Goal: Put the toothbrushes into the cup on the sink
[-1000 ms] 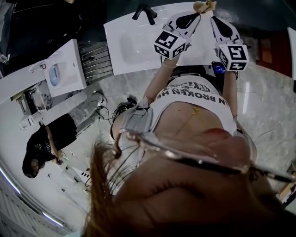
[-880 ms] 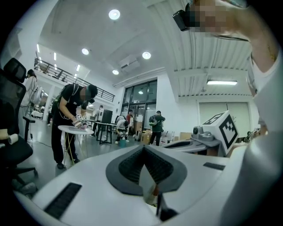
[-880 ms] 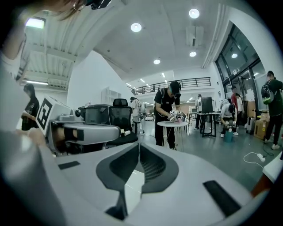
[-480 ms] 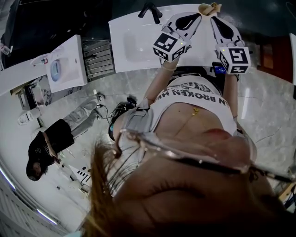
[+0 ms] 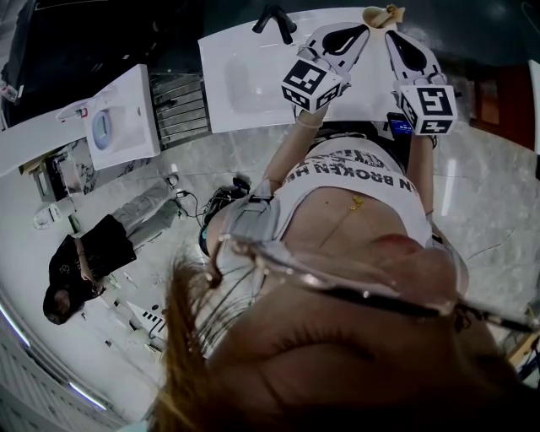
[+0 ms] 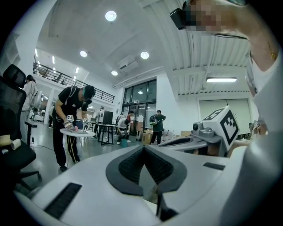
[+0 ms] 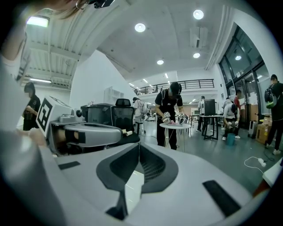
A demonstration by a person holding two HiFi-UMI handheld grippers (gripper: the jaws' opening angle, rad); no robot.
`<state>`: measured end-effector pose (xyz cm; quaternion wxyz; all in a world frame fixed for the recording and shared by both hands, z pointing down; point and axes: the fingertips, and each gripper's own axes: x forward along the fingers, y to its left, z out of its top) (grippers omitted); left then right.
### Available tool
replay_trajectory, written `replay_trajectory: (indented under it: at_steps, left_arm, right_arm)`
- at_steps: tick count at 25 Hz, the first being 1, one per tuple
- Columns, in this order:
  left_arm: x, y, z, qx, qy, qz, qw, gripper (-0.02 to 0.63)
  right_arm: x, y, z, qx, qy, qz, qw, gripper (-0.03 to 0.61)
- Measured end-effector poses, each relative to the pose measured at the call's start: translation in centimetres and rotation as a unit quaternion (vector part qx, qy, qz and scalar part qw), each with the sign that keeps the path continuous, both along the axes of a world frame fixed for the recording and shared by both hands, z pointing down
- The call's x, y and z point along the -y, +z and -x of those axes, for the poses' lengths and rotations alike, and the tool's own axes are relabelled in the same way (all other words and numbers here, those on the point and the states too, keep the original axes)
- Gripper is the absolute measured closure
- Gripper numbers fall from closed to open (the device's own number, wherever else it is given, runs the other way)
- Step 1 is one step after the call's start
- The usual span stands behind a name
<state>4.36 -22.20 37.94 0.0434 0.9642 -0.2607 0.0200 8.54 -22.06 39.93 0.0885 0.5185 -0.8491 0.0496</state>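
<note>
Sink: You have one white sink (image 5: 245, 84) across the top of the head view. Its basin is bare, and one dark faucet (image 5: 272, 18) stands at its far edge.
Left gripper: Your left gripper (image 5: 354, 32) hovers over the counter just right of the basin. Its jaws are clenched together with nothing between them.
Right gripper: Your right gripper (image 5: 393, 38) hangs just beside the left one, further right. Its jaws are likewise closed tight and empty.
Cup: One small tan thing (image 5: 381, 13) stands at the counter's back edge, just beyond the two sets of jaw tips. It is probably the cup, but it is too small to be sure.
Toothbrushes: You cannot pick out any toothbrush on the counter or in either gripper. Whether any stand inside the tan thing cannot be told.
Progress: You carry nothing and no brush lies loose on the visible counter. By that, the loading looks either finished or not yet started, and finished seems likelier.
Count: One sink, one faucet, two grippers and one likely cup. No toothbrush can be counted.
</note>
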Motion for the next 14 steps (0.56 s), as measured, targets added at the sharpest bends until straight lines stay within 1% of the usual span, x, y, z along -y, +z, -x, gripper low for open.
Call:
replay_trajectory:
  at_steps: [14]
  left_arm:
    - [0.96,0.09,-0.40,0.003,0.001,0.006,1.0000,0.600]
  right_arm:
    - [0.84,0.03,-0.42,-0.002,0.002,0.006,1.000,0.549]
